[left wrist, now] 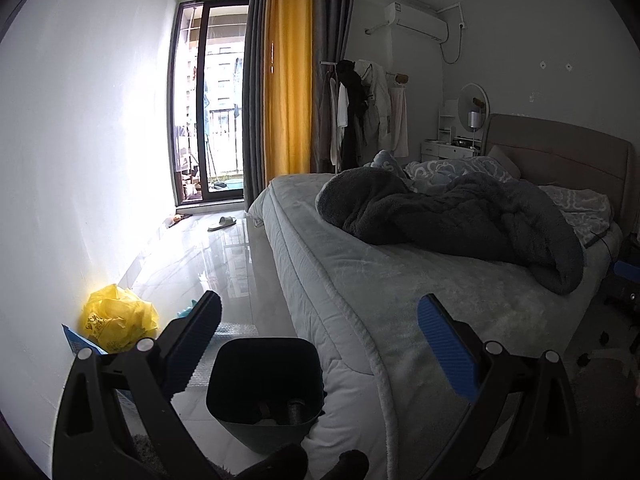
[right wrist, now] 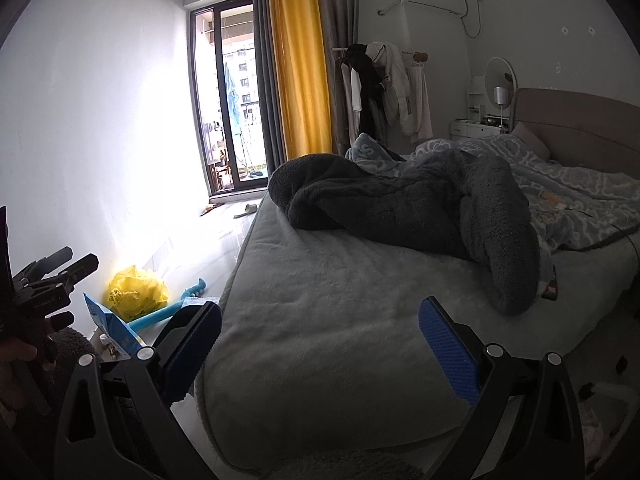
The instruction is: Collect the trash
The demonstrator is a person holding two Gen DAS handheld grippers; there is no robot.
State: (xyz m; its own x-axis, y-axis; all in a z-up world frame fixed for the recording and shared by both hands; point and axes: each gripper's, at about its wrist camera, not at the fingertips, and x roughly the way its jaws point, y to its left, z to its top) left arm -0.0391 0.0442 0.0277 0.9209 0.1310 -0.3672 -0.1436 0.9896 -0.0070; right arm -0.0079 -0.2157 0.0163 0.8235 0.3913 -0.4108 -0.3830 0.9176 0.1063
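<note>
Both tongs, left (left wrist: 320, 340) and right (right wrist: 320, 344), were wide apart, empty. Dark square plastic bin (left wrist: 264, 392) maybe held trash beside crumpled yellow plastic bag (left wrist: 118, 322).

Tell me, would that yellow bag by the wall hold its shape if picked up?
Probably not. The yellow bag looks like thin, crumpled plastic, so it would likely sag and crush between fingers. It also seems light for its bulk, and its shiny film may be slippery.

Glossy floor (left wrist: 224, 264) carries bin (left wrist: 264, 392), yellow bag (left wrist: 116, 320), slipper (left wrist: 222, 223).
</note>
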